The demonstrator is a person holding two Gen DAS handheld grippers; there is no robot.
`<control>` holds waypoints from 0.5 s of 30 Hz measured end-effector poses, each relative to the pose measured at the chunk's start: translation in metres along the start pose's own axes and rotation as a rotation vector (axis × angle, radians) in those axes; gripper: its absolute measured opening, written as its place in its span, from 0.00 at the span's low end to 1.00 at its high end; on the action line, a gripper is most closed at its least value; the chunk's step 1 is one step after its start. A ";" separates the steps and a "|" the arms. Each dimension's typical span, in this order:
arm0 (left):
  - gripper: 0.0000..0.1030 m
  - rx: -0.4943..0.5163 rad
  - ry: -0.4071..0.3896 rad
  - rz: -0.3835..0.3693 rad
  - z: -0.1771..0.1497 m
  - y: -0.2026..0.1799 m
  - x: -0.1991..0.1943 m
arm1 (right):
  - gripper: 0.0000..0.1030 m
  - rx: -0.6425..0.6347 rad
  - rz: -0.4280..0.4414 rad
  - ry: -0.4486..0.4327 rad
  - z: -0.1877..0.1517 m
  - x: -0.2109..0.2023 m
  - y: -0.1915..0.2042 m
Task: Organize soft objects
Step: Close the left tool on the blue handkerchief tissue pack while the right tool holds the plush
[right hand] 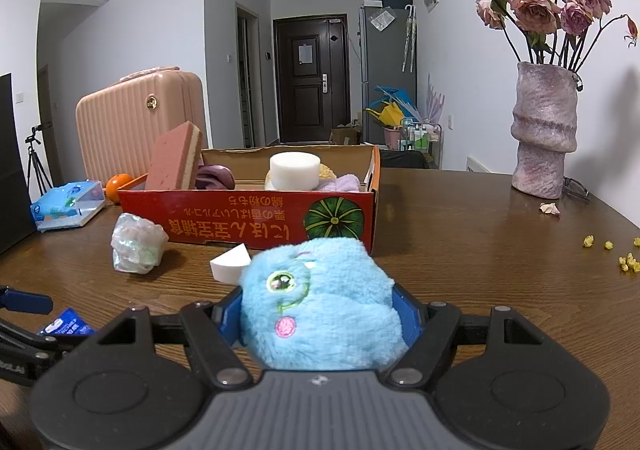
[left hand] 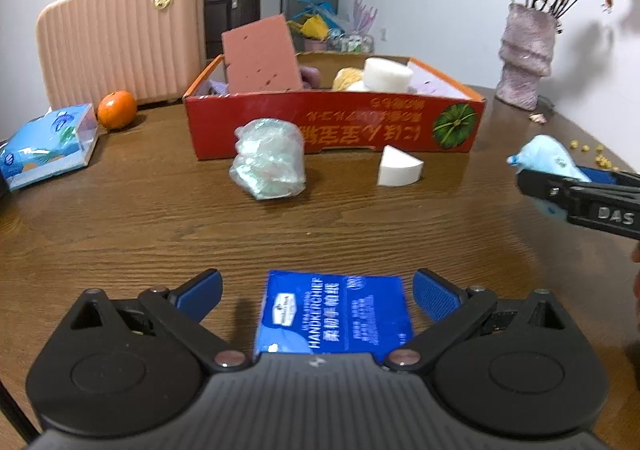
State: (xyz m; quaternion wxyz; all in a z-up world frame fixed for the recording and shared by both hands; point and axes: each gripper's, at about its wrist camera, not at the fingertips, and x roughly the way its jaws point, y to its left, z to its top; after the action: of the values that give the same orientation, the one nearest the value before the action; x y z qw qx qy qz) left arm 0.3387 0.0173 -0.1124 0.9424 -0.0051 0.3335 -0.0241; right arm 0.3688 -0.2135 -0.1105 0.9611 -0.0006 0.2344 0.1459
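Left gripper [left hand: 318, 292]: we hold it low over the table [left hand: 120, 234], jaws spread wide, its blue pads [left hand: 200, 290] either side of the tissue pack [left hand: 336, 314] without touching it.
Right gripper [right hand: 320, 314]: we have its jaws closed on the blue plush [right hand: 320, 302], which bulges up between them, face forward; in the left view it sits at the right edge, near the table's surface.
Writing: we read "HANDKERCHIEF" on the tissue pack and "DAS" on the right gripper's finger; the box [left hand: 340, 126] front carries upside-down orange characters and a green pumpkin picture.
Box contents: a pink sponge [left hand: 262, 56] leaning upright at the left end, a white round block [left hand: 386, 74], a yellow piece, purple soft items.
In front of box: a wrapped bundle [left hand: 268, 158] and a white wedge [left hand: 398, 166], both on the table, just apart from the box wall.
Left side: a blue wipes pack [left hand: 48, 142], an orange [left hand: 116, 109], a pink suitcase [left hand: 120, 34] behind.
Right side: a vase [right hand: 544, 130] of dried roses, petals scattered nearby.
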 end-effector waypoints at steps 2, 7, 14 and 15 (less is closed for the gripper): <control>1.00 0.014 0.003 0.006 -0.001 -0.004 0.000 | 0.70 0.000 0.000 0.001 0.000 0.000 0.000; 1.00 0.019 0.049 0.037 -0.003 -0.005 0.010 | 0.70 0.000 -0.001 0.003 0.000 0.000 0.000; 0.88 -0.005 0.066 0.027 -0.002 0.002 0.015 | 0.70 0.001 -0.001 0.005 0.000 0.001 0.000; 0.79 -0.008 0.070 0.018 -0.002 0.002 0.015 | 0.70 0.001 -0.002 0.006 0.000 0.001 0.000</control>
State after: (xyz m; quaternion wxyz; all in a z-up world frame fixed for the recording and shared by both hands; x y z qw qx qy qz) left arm 0.3493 0.0189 -0.1239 0.9304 -0.0052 0.3662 -0.0141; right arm 0.3695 -0.2132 -0.1109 0.9606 -0.0008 0.2371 0.1450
